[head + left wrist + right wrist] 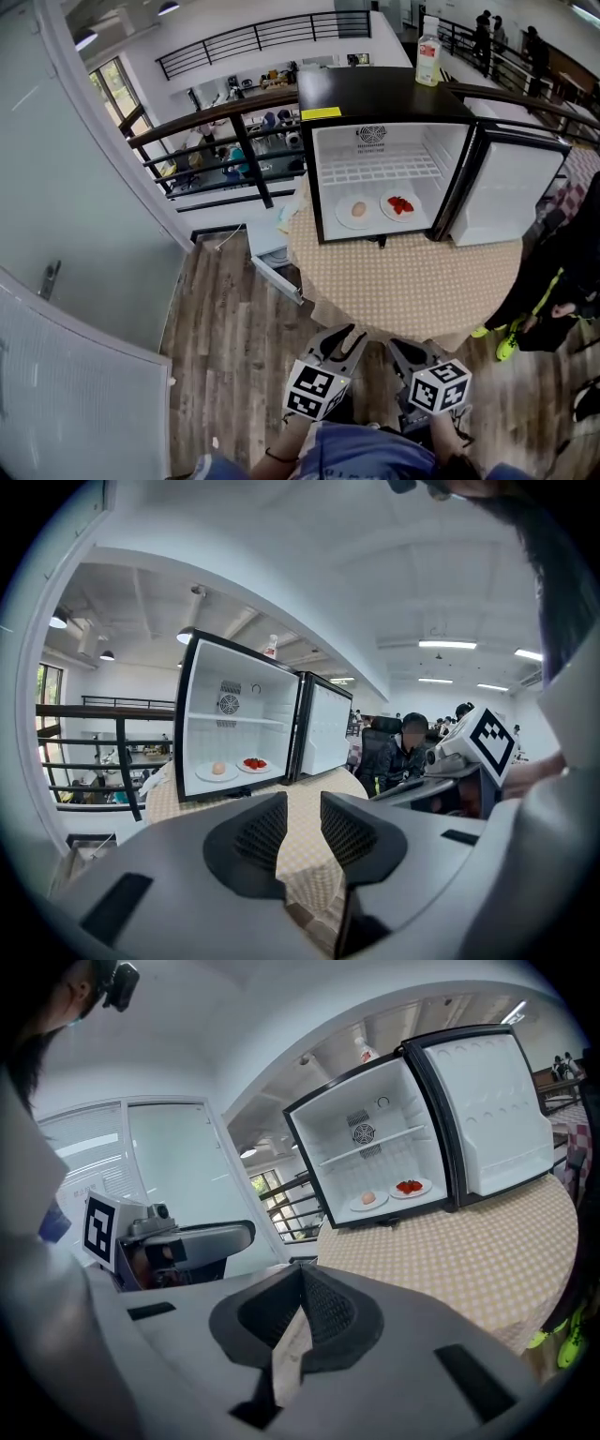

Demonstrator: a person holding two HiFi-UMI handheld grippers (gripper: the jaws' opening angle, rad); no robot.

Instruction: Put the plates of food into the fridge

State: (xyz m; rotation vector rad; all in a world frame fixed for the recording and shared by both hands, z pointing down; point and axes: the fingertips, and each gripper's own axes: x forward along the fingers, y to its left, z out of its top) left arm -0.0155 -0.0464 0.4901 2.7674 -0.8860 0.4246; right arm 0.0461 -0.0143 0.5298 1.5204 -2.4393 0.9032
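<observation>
A small fridge (323,155) stands open on a round table with a checked cloth (412,281). On its floor lie two white plates: one with a pale round bun (357,210), one with red pieces of food (400,205). The left gripper view shows the same plates (218,771) (254,764), and so does the right gripper view (368,1200) (410,1187). Both grippers hang low near my body, short of the table's near edge. My left gripper (345,336) (304,803) is open with nothing between its fingers. My right gripper (405,349) (302,1274) is shut and empty.
The fridge door (511,192) swings out to the right over the table. A bottle (428,52) stands on the fridge top. A seated person in black (553,291) is at the table's right. A glass wall (56,187) and a railing (202,117) lie left and behind.
</observation>
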